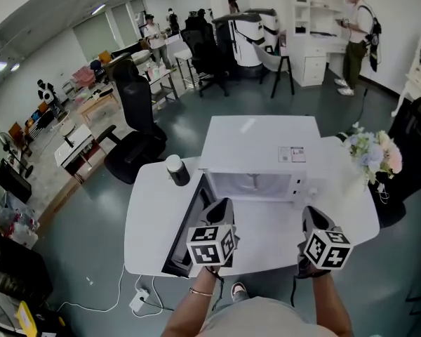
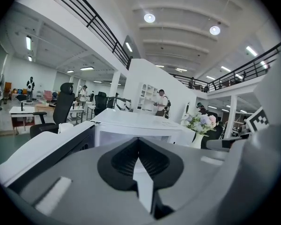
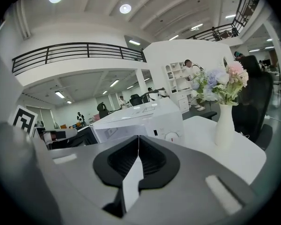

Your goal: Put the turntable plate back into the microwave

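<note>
White microwave [image 1: 259, 146], door [image 1: 182, 230] wide open

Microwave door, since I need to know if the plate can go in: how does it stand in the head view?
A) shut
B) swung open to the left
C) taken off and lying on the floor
B: the door stands open at the left of the microwave, leaving the cavity exposed.
</note>
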A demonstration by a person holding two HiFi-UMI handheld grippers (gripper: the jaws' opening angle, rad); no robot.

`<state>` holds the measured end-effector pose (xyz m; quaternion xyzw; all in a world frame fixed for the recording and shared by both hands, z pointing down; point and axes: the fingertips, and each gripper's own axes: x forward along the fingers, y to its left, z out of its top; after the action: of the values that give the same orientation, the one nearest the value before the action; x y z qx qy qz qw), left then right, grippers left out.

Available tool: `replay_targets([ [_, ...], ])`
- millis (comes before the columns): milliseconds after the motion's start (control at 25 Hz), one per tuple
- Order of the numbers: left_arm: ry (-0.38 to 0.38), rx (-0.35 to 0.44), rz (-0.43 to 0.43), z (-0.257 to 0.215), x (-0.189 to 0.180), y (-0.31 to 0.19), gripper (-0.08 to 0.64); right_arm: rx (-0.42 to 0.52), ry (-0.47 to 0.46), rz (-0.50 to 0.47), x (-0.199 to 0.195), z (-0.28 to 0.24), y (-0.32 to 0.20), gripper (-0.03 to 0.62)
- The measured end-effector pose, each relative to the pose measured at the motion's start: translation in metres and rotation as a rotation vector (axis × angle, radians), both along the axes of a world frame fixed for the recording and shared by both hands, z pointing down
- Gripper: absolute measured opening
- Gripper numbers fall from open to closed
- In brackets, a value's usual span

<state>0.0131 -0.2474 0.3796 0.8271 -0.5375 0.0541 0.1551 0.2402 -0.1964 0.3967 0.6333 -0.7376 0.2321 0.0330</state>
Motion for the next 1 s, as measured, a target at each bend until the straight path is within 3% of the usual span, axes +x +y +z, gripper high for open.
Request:
replay_targets([
  [1000, 0.011, -0.031, -0.006, 0.012, -0.005, -0.010, 0.000, 0.010, 0.063, -0.022, -0.012, -0.009, -0.014, 0.009],
])
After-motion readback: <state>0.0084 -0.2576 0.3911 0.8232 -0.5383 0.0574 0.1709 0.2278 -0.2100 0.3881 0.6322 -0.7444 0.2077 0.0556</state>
